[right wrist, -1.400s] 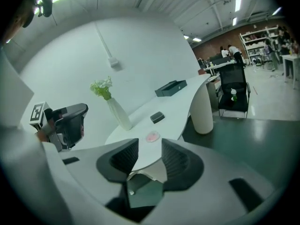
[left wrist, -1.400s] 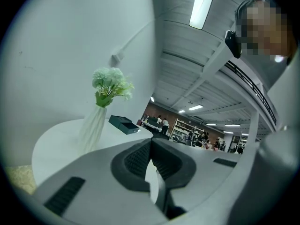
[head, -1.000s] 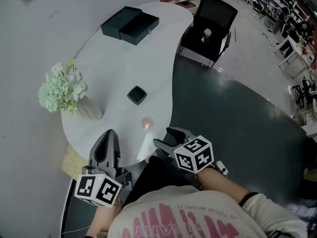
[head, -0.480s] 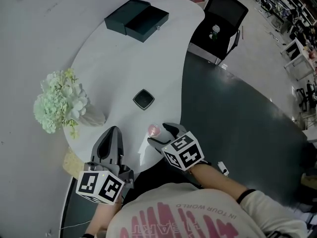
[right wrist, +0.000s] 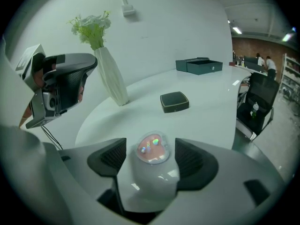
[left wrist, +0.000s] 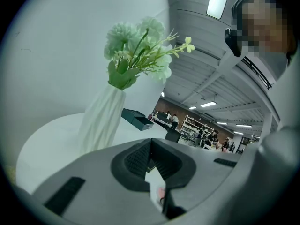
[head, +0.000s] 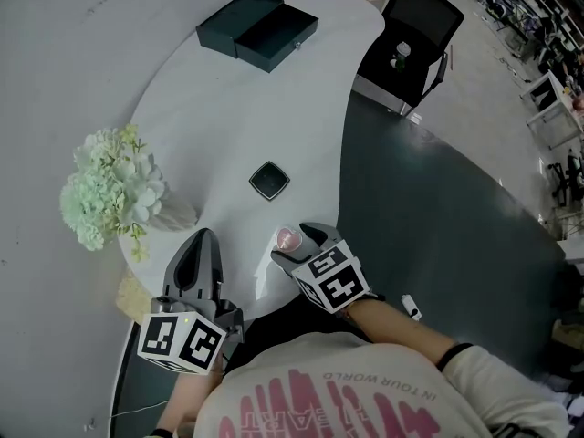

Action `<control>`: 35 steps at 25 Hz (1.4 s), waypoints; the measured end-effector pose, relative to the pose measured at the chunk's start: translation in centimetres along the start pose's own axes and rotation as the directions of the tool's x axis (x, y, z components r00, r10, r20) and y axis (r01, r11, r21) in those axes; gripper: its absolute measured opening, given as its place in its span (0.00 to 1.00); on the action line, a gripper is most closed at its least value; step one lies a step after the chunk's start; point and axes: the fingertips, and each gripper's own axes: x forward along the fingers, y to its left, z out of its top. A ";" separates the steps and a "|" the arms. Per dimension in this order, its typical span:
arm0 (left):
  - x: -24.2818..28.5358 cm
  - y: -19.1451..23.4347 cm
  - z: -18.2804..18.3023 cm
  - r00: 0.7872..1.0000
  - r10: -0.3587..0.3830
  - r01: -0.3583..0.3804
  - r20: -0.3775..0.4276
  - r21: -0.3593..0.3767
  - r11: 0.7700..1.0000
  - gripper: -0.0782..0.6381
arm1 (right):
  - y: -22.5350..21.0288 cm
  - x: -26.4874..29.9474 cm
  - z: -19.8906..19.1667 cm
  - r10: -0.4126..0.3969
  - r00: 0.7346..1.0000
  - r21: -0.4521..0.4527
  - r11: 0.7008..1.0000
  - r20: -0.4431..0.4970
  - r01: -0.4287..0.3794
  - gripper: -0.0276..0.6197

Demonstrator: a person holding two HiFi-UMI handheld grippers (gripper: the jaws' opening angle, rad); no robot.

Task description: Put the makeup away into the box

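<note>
Moved forward since a second ago, my right gripper point(head: 293, 244) brackets the pink-lidded jar point(right wrist: 152, 150) at the table's point(head: 219, 108) near edge, jaws just opening, not pressing; left gripper point(head: 203, 238) closed, empty; box point(head: 258, 30) at far end.

We saw our right claw point(right wrist: 151, 154) with jaws apart, just opened wider, either side of a round pink makeup jar point(right wrist: 153, 147) on the white tabletop point(right wrist: 211, 114), the pads clear of it. Beyond lay a dark square compact point(right wrist: 174, 101), a white vase point(right wrist: 111, 78) and the dark box point(right wrist: 199, 65).

Left tool point(head: 203, 238) closed; right tool point(head: 295, 244) just opened, jaws astride compact point(right wrist: 152, 149).
</note>
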 end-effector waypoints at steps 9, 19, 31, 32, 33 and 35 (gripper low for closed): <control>-0.2 0.0 0.4 1.000 0.004 -0.004 0.020 0.000 1.000 0.11 | 0.1 0.3 -0.6 -0.084 0.994 -0.115 0.990 -0.067 0.076 0.47; -2.7 -0.3 1.0 0.999 0.014 -0.014 0.050 0.008 1.000 0.11 | -0.3 -0.3 -1.0 -0.119 0.992 -0.057 0.992 -0.045 0.116 0.40; -4.9 -4.7 0.9 0.997 -0.060 0.058 0.057 0.033 0.998 0.11 | -1.9 -6.6 -3.3 -0.175 0.983 0.134 0.977 0.052 0.167 0.40; -5.0 -5.3 0.8 0.996 -0.071 0.069 0.050 0.036 0.997 0.11 | -2.2 -7.5 -3.4 -0.189 0.979 0.148 0.973 0.070 0.177 0.40; -5.1 -5.9 0.6 0.996 -0.081 0.080 0.041 0.038 0.996 0.11 | -2.6 -8.5 -3.5 -0.205 0.975 0.162 0.969 0.088 0.189 0.40; -5.4 -7.0 0.4 0.995 -0.101 0.100 0.024 0.041 0.994 0.11 | -3.6 -10.6 -3.8 -0.242 0.962 0.191 0.957 0.123 0.217 0.40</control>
